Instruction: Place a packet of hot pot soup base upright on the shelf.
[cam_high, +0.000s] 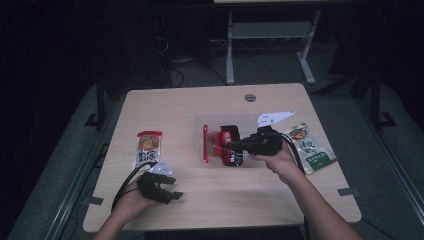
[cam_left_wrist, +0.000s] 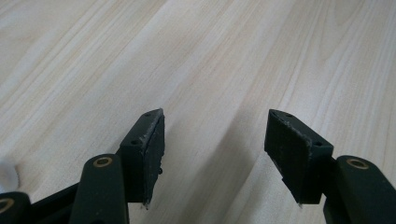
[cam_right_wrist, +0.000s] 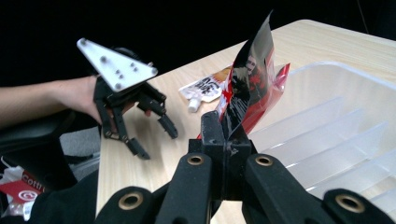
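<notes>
Fingers of the right gripper (cam_right_wrist: 225, 135) are clamping tight on the lower edge of a red and black snack packet (cam_right_wrist: 252, 79), which is standing up from the pads in the right gripper view. In the high view the right gripper (cam_high: 235, 145) is holding that packet (cam_high: 231, 146) over the clear plastic bin (cam_high: 200, 125) lying near the middle of the wooden table (cam_high: 175, 105); whether the packet is touching the bin cannot be told. A red strip (cam_high: 205, 143) is lying along the bin's left edge.

The left gripper (cam_high: 172, 191) is resting near the table's front left part, its jaws standing apart with nothing between them; in the left gripper view its fingers (cam_left_wrist: 152, 149) are framing bare wood (cam_left_wrist: 210, 70). An orange and white pouch (cam_high: 148, 148) is lying just beyond the left gripper, well apart from the bin. A green and white pouch (cam_high: 311, 149) is lying to the right of the bin, beside the person's right hand (cam_high: 282, 162).
</notes>
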